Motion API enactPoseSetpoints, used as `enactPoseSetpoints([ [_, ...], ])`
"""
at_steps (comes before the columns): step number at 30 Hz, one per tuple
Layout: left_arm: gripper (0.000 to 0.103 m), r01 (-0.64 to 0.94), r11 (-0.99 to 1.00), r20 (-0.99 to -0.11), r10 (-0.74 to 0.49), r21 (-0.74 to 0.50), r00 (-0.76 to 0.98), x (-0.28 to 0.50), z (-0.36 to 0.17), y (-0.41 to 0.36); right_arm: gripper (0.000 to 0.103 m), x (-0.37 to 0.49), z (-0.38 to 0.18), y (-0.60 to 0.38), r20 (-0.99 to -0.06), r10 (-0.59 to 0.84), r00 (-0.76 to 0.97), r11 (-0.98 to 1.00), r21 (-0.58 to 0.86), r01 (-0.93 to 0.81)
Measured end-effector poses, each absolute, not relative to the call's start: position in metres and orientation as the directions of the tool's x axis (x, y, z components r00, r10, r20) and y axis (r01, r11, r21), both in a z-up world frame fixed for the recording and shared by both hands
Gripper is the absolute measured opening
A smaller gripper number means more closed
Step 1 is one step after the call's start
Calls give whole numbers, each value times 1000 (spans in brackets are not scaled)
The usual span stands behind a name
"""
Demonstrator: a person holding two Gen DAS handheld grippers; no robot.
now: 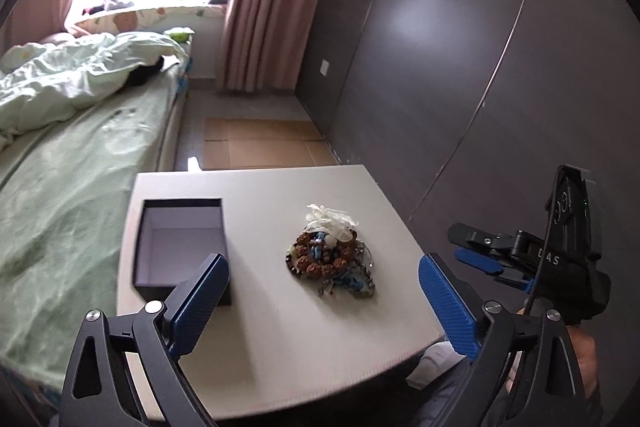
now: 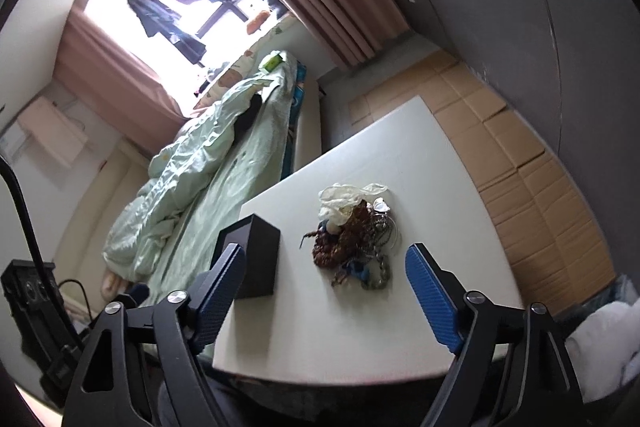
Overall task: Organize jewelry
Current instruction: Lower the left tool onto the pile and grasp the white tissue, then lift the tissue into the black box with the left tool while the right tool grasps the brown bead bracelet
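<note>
Both grippers: black skeletal frames, silver screw heads, ribbed blue pads (image 1: 202, 301) on the jaws. Right gripper (image 1: 476, 255) body reads "DAS", black cable alongside, bare skin beneath it.

Both wrist views look down, sharing the table (image 1: 256, 327).

The table (image 1: 260, 307) is showing a smooth, matt pale top. The box (image 1: 182, 251) is looking like matt dark card with a paler lining. The jewelry heap (image 1: 332, 255) is mixing rough brown wooden-looking beads, shiny metal chain and glossy blue pieces. The left gripper (image 1: 324, 301) is wearing ribbed blue plastic pads (image 1: 446, 303) on black matt arms.
</note>
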State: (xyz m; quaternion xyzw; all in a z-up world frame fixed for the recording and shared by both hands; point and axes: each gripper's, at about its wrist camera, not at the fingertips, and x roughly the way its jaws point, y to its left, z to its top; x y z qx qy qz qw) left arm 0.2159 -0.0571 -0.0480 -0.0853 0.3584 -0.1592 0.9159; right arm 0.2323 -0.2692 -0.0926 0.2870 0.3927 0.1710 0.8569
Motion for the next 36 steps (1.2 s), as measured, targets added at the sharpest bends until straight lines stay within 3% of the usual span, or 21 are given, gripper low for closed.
enactPoseSetpoints([
  [8,93,267,908,-688,-419,-323,593,283,-75,-73,72,280,-129,-277,-592,553,586,725,688,10],
  [25,89,316,870,-797,-480,-379,366,387,-153,-100,72,303,-171,-303,-619,537,573,675,723,149],
  [28,77,332,862,-807,-486,-382,334,394,-164,-104,72,309,-176,-302,-612,555,563,653,740,160],
  [29,58,334,861,-810,-488,-384,325,396,-167,-105,72,310,-179,-300,-614,560,556,650,742,164],
  [30,28,336,860,-814,-487,-384,317,396,-170,-105,72,312,-181,-299,-616,564,549,647,744,170],
  [32,2,343,866,-811,-476,-365,341,395,-171,-101,72,315,-185,-296,-620,572,537,642,746,177],
  [36,2,345,836,-762,-538,-427,360,391,-159,-85,72,321,-188,-283,-614,608,504,634,757,157],
])
